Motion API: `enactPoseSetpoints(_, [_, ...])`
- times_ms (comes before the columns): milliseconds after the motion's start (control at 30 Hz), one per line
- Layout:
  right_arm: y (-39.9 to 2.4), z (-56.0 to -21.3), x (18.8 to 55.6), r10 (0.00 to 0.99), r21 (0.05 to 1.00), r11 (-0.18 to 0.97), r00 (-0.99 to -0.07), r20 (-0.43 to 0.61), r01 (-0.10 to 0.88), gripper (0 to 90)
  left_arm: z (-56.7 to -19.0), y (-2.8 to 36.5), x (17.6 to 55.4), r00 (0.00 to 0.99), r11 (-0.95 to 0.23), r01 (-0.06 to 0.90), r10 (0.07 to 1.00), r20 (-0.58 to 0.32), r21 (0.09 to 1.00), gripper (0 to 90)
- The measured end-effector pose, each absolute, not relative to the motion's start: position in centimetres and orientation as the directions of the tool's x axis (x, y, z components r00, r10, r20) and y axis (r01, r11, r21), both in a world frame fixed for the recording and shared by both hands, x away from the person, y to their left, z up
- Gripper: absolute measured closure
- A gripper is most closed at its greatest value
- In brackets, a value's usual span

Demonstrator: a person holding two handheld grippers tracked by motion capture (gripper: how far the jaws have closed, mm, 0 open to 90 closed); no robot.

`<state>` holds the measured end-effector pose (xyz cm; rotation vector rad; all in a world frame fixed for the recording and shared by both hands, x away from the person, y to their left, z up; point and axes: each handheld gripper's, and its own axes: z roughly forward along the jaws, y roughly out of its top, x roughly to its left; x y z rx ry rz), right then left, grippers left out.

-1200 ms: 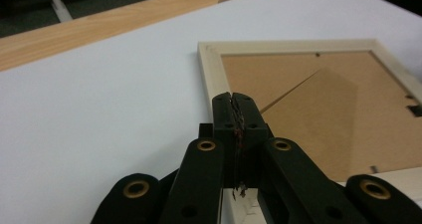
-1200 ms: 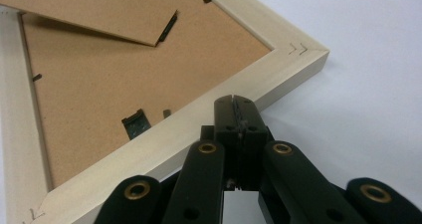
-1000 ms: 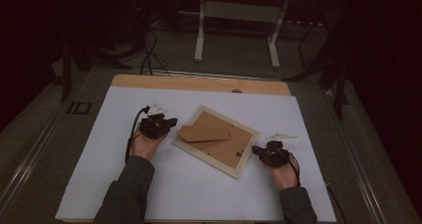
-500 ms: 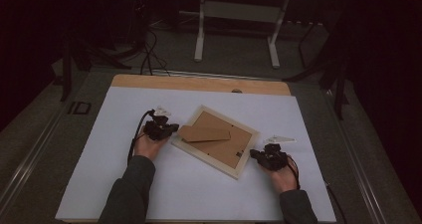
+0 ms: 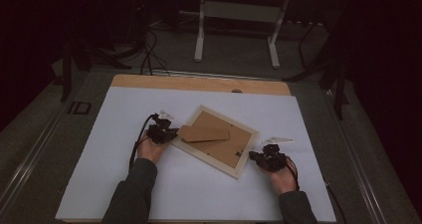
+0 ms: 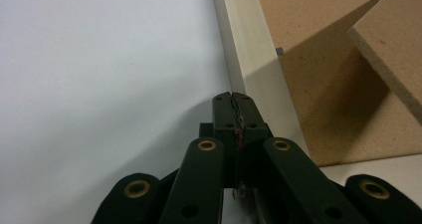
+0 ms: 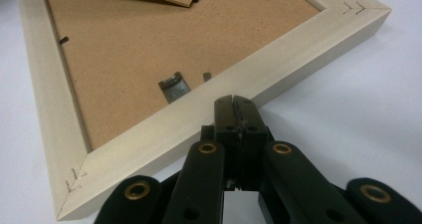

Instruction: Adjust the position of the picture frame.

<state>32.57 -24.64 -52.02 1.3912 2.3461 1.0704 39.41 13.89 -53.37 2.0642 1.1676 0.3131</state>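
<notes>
Both jaws fully closed, empty: left gripper (image 6: 233, 100) and right gripper (image 7: 233, 103) tips against opposite rails of face-down pale wooden picture frame (image 5: 217, 140), likely bracing it on white counter (image 5: 119, 114).

1. A pale wooden picture frame (image 5: 217, 141) lay face down on the white table top, turned at an angle to the table's edges.
2. Its brown fibreboard backing (image 7: 149, 50) sat inside the rim, with a small metal clip (image 7: 174, 87) near one side.
3. A brown cardboard easel stand (image 5: 204, 133) stuck up from the backing, tilted open toward the frame's left corner.
</notes>
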Motion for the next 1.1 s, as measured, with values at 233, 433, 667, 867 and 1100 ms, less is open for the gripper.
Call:
enactPoseSetpoints(233, [-24.3, -52.2, 33.8, 0.838, 0.686, 0.255, -0.510, 0.195, 0.681, 90.0, -53.5, 14.7, 38.8, 0.527, -0.271, 0.658, 0.832, -0.172, 0.702, 90.0])
enactPoseSetpoints(433, [-23.8, -52.2, 34.1, 0.853, 0.687, 0.235, -0.485, 0.193, 0.687, 90.0, -53.6, 14.8, 38.3, 0.513, -0.266, 0.654, 0.844, -0.157, 0.708, 90.0])
enactPoseSetpoints(667, [-23.4, -52.0, 33.2, 0.851, 0.669, 0.240, -0.484, 0.203, 0.703, 89.9, -53.6, 14.7, 38.1, 0.514, -0.269, 0.651, 0.845, -0.151, 0.710, 90.0])
enactPoseSetpoints(867, [-23.6, -51.9, 32.7, 0.867, 0.654, 0.211, -0.448, 0.218, 0.727, 89.9, -53.4, 14.5, 37.8, 0.546, -0.298, 0.636, 0.826, -0.143, 0.712, 90.0])
enactPoseSetpoints(1100, [-23.7, -52.1, 32.8, 0.878, 0.646, 0.202, -0.428, 0.215, 0.737, 89.9, -53.3, 14.4, 37.5, 0.543, -0.298, 0.636, 0.828, -0.139, 0.712, 90.0])
